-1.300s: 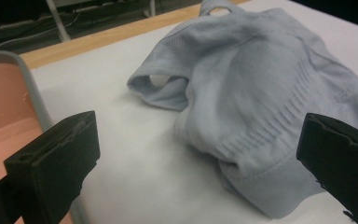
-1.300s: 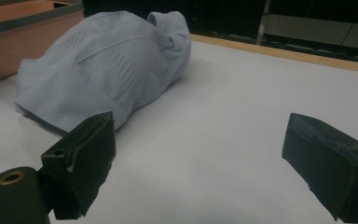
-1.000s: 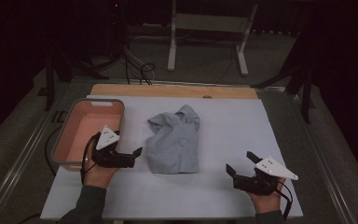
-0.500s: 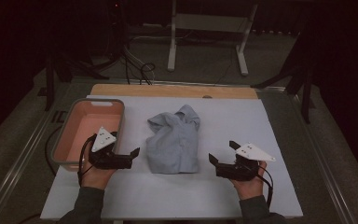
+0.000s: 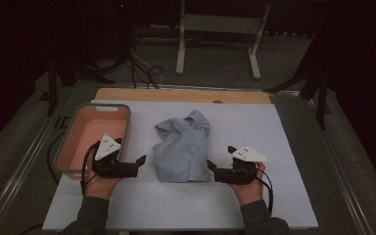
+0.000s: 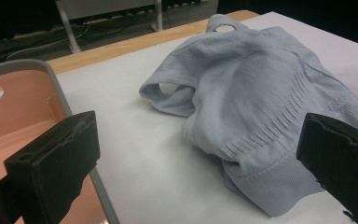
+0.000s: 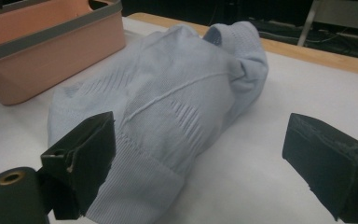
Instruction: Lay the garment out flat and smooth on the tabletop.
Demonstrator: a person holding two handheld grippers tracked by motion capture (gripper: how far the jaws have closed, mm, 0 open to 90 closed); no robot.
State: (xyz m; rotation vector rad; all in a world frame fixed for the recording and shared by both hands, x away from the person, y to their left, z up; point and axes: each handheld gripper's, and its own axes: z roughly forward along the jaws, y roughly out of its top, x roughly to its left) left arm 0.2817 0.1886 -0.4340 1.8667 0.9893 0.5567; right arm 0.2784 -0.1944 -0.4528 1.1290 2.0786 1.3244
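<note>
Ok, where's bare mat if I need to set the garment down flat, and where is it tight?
Bare white mat lies right of the pale blue garment, out to the mat's right edge, and along the near edge between the forearms. It's tight on the left: the left gripper sits between the pink bin and the garment.

The garment [image 5: 182,147] is a pale blue-grey knit item with ribbed bands [image 6: 261,135] and a ribbed hem. It lies crumpled in a loose heap on the white bench [image 5: 284,127] surface, near its middle. A folded loop of fabric [image 6: 168,93] protrudes at the far end.
</note>
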